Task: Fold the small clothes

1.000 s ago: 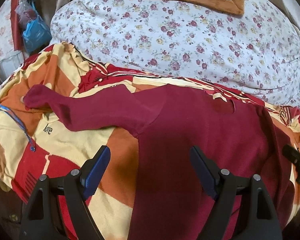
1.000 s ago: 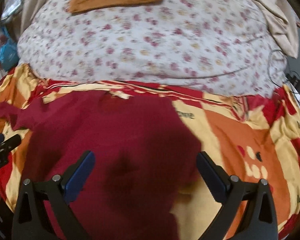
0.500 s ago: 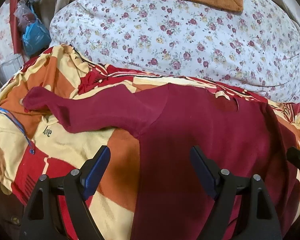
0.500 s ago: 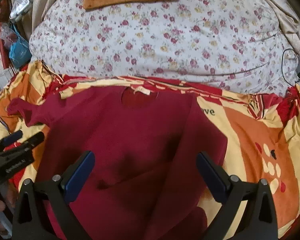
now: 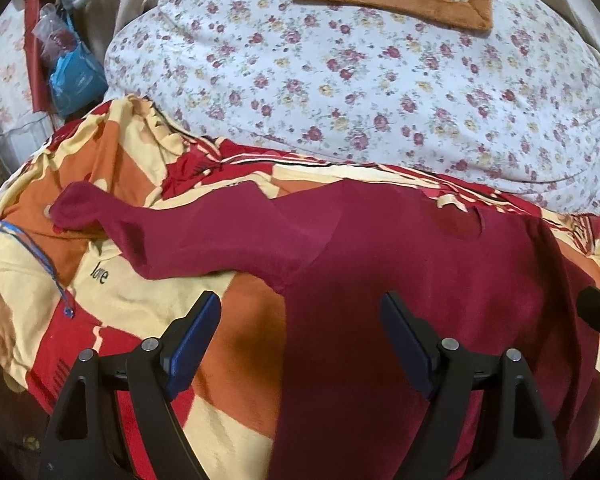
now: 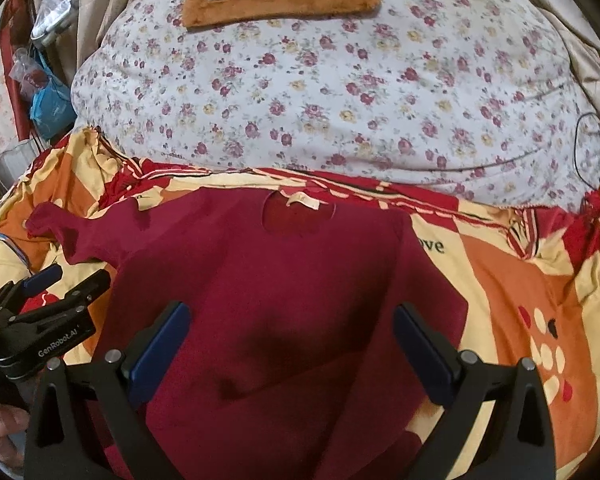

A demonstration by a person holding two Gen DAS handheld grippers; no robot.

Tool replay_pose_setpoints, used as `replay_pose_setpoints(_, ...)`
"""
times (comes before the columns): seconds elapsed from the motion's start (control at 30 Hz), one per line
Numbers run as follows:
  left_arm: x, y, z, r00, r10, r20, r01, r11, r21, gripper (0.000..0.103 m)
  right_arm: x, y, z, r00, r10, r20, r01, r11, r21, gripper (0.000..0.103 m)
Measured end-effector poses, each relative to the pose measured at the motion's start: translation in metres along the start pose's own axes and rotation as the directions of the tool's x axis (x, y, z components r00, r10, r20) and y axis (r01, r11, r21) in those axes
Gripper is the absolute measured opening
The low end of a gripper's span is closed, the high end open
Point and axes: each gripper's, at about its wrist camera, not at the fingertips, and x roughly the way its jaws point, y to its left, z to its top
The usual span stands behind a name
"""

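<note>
Both wrist views low, forward, sharing maroon shirt (image 5: 400,280)

Floral quilt (image 5: 380,92) beyond a red-orange patterned blanket (image 6: 520,280).

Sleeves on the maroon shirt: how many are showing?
1. The left sleeve lies stretched out leftward over the patterned blanket. The right sleeve isn't visible; it may be folded under the shirt.

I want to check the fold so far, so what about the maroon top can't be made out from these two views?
- Hem of the maroon top: cut off by the lower edge and the open right claw, right wrist view.
- Its right sleeve: not distinguishable in either view; possibly folded in.
- Neck label: too small to read.
- Left sleeve cuff: bunched, underside hidden, left wrist view.
</note>
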Motion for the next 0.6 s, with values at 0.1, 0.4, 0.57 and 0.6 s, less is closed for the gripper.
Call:
replay_pose_setpoints(0.1,0.004,0.005,0.001,1.000,0.015,-0.006,-0.015,1.000,-0.005,0.075,0.003,0.003,0.000,1.000,0.007,0.011,-0.007,1.000,0.018,0.102)
replay_pose_setpoints(0.4,0.014,0.016,-0.004,1.000,0.024,-0.013,-0.024,0.999,-0.023,0.075,0.011,0.005,-0.011,0.999,0.017,0.034,-0.018,0.999,0.045,0.102)
replay_pose_setpoints(0.57,0.015,0.021,-0.004,1.000,0.017,-0.005,-0.017,0.999,-0.040,0.075,0.015,0.008,-0.011,1.000,0.016,0.023,-0.017,0.999,0.044,0.102)
replay_pose_setpoints(0.6,0.015,0.021,-0.004,1.000,0.014,-0.003,-0.015,0.999,-0.040,0.074,0.016,0.009,-0.011,1.000,0.013,0.022,-0.014,0.999,0.042,0.102)
